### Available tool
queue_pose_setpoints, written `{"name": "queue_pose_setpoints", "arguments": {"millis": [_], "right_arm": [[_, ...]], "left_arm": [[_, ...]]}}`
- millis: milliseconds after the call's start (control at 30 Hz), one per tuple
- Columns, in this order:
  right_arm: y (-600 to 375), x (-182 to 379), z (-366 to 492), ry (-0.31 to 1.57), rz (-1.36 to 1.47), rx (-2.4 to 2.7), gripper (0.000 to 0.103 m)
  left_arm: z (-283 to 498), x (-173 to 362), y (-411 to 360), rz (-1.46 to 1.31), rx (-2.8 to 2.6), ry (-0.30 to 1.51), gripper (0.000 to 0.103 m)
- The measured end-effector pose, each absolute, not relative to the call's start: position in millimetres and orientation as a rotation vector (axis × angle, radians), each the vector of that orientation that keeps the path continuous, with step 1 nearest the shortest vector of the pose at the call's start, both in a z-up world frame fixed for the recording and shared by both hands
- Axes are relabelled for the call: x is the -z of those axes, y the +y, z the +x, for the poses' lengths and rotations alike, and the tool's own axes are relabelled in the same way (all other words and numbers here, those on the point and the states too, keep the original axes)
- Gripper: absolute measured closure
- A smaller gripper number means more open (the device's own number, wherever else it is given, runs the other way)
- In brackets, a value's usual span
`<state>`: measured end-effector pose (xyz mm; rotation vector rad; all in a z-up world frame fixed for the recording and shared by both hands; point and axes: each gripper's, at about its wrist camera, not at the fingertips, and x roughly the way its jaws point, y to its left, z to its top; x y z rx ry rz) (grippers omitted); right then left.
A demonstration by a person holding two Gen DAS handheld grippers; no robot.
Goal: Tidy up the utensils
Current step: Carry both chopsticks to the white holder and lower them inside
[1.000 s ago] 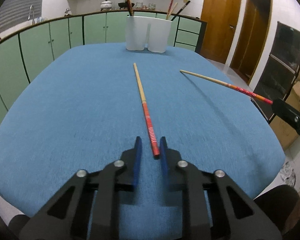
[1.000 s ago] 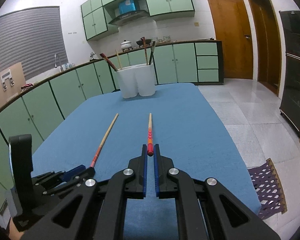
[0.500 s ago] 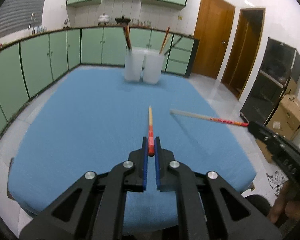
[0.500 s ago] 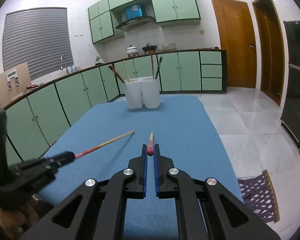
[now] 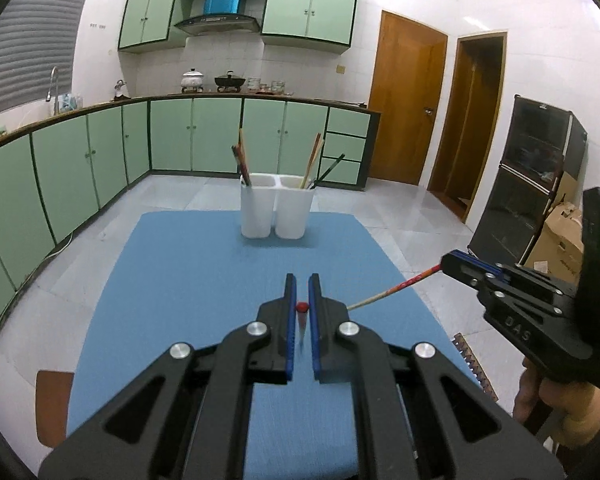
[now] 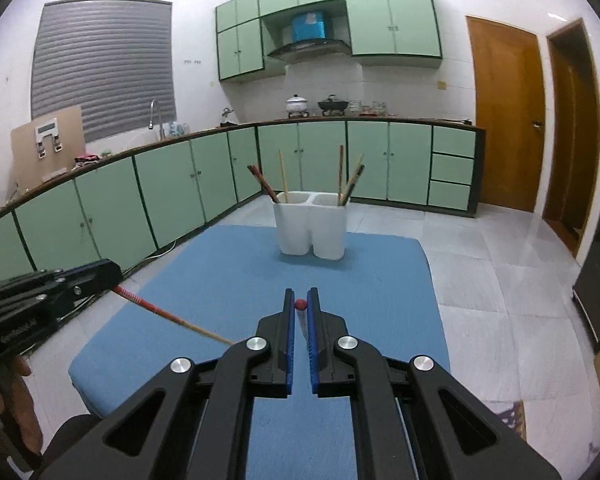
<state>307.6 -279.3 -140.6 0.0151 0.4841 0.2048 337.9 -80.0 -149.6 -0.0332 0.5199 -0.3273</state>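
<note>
The left gripper (image 5: pixel 302 292) fingers pinch a red-ended wooden chopstick (image 5: pixel 302 307), seen end-on above the blue cloth worktop (image 5: pixel 180 280). The right gripper (image 6: pixel 301 304) grips another chopstick (image 6: pixel 300 304). Only the left view shows letters "DAS". The white two-cup holder (image 6: pixel 310 226) stands far off.

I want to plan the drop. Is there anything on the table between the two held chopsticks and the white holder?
Nothing visible. The blue table is bare between both grippers and the white holder; only chopsticks already standing in it could crowd the openings.
</note>
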Motion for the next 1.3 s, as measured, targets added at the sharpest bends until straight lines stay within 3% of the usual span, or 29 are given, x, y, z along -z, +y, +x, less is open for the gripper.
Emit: {"name": "queue_pose_setpoints", "arguments": {"millis": [467, 1300], "right_arm": [[-276, 94, 411, 0.632, -0.045, -0.295, 0.097], [-258, -47, 571, 0.589, -0.095, -0.306, 0.097]], "left_arm": [[411, 122, -79, -0.010, 0.391, 0.551, 0.098], [608, 0, -101, -0.014, 0.349, 0.411, 0.098]]}}
